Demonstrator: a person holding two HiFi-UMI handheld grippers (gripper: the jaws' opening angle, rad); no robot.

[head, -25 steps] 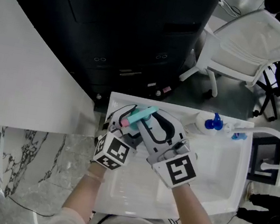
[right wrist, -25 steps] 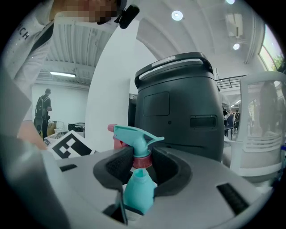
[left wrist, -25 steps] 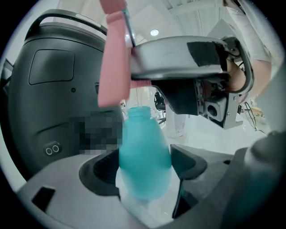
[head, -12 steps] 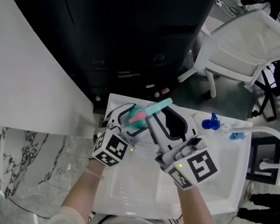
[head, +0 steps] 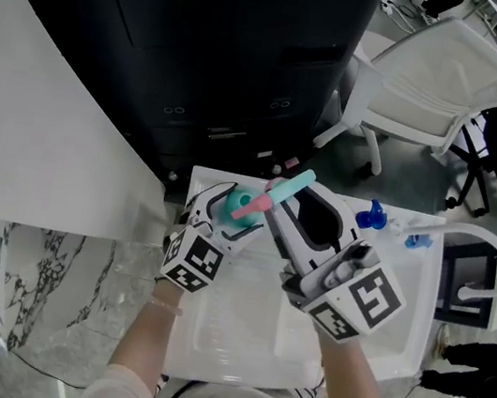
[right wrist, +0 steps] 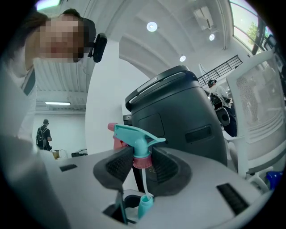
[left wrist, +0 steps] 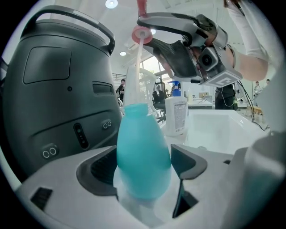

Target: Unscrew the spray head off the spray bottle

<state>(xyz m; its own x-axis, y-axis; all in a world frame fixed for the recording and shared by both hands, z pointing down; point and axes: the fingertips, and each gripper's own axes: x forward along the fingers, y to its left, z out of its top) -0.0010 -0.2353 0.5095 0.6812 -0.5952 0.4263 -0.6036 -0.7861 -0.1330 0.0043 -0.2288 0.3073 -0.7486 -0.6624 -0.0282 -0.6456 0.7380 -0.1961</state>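
- Above the teal bottle (left wrist: 143, 147), clamped in the left gripper (left wrist: 144, 164), the right gripper (right wrist: 142, 163) pinches the spray head (right wrist: 136, 138); its tube (left wrist: 136, 71) enters the neck.
- Only the gripper views show that tube.

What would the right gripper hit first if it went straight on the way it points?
Probably the big dark machine ahead of the right gripper, whose fingers hold the spray head; how far off it stands is unclear.
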